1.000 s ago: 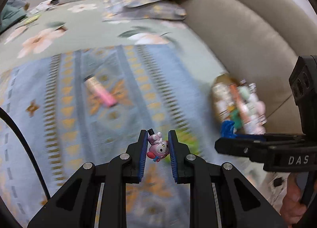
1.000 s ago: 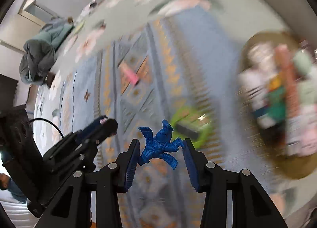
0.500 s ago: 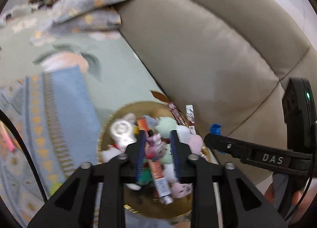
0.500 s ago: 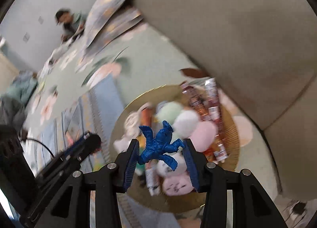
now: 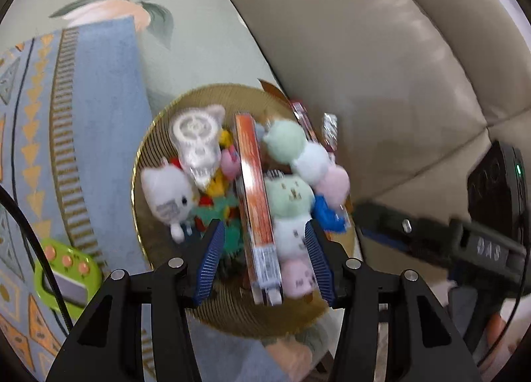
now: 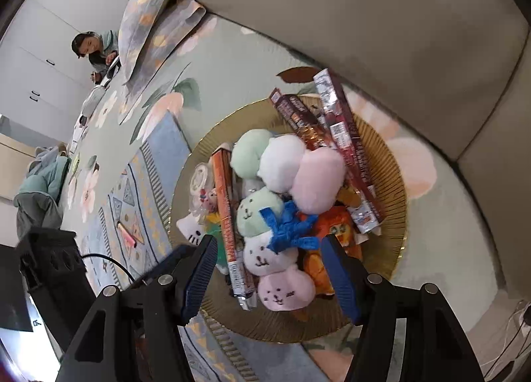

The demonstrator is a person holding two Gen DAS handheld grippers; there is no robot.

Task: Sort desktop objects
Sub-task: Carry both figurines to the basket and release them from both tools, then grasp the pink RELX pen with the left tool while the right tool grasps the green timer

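Basket (image 6: pixel 391 183): piled full; blue toy (image 6: pixel 288 227) lies on plush. Both grippers (image 5: pixel 262 262) (image 6: pixel 268 269) above it, fingers released, empty. Advice: lift straight up, avoid snagging contents.

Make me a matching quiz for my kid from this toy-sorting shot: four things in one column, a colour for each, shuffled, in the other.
1. dinosaur
2. game toy
3. basket
4. cat plush

a. white
b. gold
c. blue
d. lime green

Pairs: 1-c, 2-d, 3-b, 4-a
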